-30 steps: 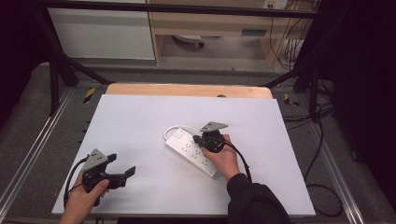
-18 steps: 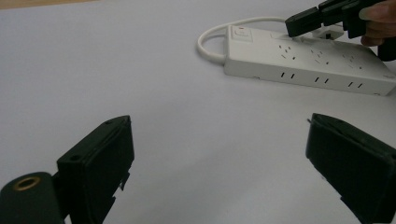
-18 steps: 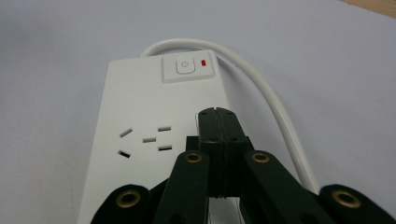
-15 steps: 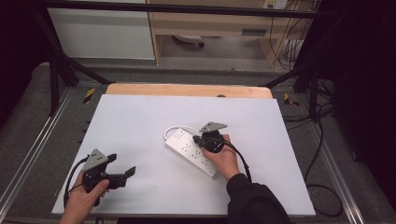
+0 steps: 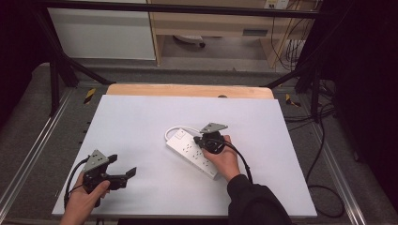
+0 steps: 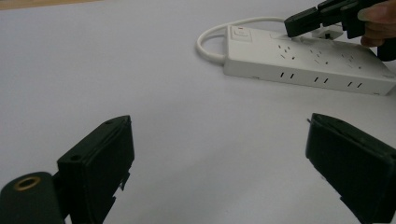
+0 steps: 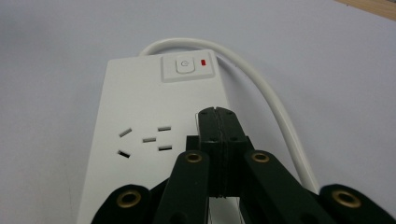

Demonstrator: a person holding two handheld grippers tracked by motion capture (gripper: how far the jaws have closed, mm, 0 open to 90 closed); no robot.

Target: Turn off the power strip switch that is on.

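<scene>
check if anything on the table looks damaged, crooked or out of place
Nothing stands out. The white plastic power strip lies flat and intact on the white table, its white cable looped. The right gripper is shut above it.

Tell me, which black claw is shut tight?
The right gripper, hovering over the white power strip. Its jaws are pressed together, while the left gripper near the table's front edge has jaws spread wide apart.

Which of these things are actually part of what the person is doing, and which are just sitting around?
In use:
- white power strip, with its switch and white cable
- right tongs, shut, tips above the strip near the switch
- left tongs, open, apart from the strip

Just lying about:
- white table sheet
- wooden board at the far edge
- floor cables
</scene>
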